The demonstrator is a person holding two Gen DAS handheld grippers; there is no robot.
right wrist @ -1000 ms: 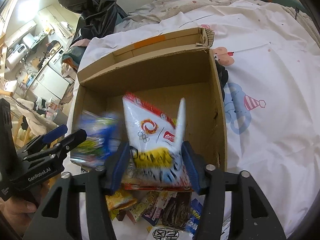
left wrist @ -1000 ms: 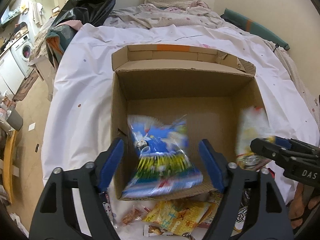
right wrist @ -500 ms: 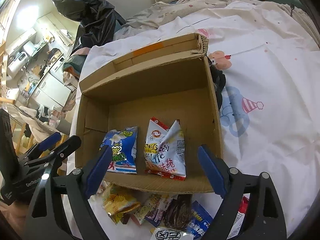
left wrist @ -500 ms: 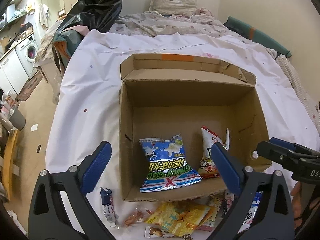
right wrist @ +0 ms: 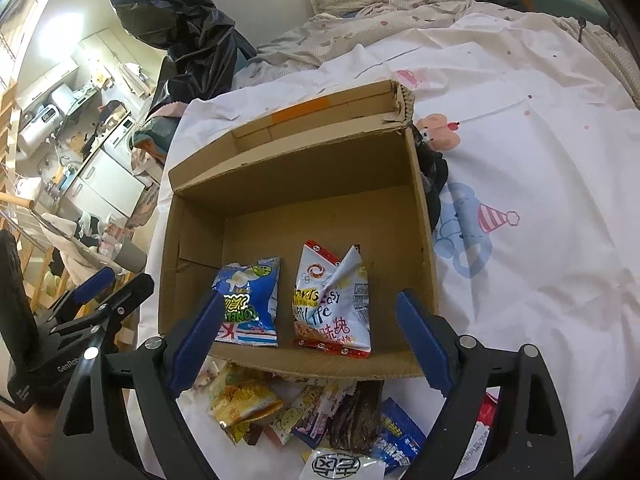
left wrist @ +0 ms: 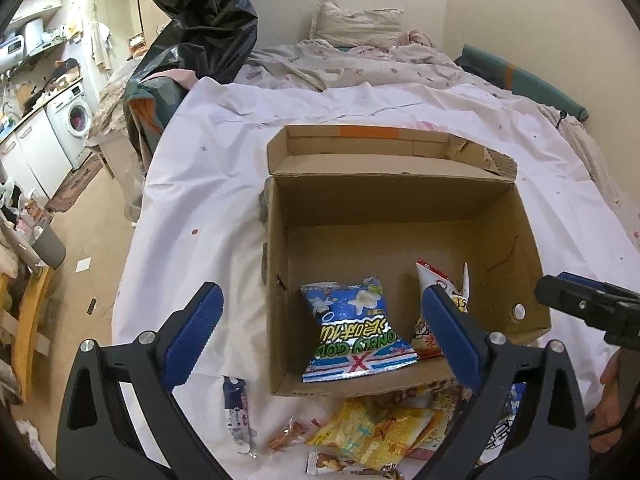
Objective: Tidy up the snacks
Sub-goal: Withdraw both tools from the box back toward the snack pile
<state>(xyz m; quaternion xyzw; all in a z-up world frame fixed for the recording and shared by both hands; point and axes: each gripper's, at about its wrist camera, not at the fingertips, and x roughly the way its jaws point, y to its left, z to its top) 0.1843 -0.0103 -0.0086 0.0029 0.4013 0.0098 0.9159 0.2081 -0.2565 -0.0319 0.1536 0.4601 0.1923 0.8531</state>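
Note:
An open cardboard box [left wrist: 400, 196] [right wrist: 296, 176] sits on a white sheet. A blue snack bag [left wrist: 352, 336] [right wrist: 250, 300] lies inside at the front left. A white and red snack bag [right wrist: 334, 300] [left wrist: 436, 292] lies beside it on the right. My left gripper [left wrist: 320, 336] is open and empty, held above the box's front left corner. My right gripper [right wrist: 308, 340] is open and empty above the box's front edge. Several loose snack packets [left wrist: 376, 432] [right wrist: 304, 412] lie on the sheet in front of the box.
A small blue stick packet [left wrist: 236, 404] lies left of the pile. A black plastic bag [left wrist: 200, 24] and bedding [left wrist: 352, 60] are behind the box. The bed edge drops to the floor on the left, with a washing machine [left wrist: 76, 120] beyond.
Both grippers let go of their bags, opened wide and pulled back and up. The blue bag and the white and red bag now lie on the box floor.

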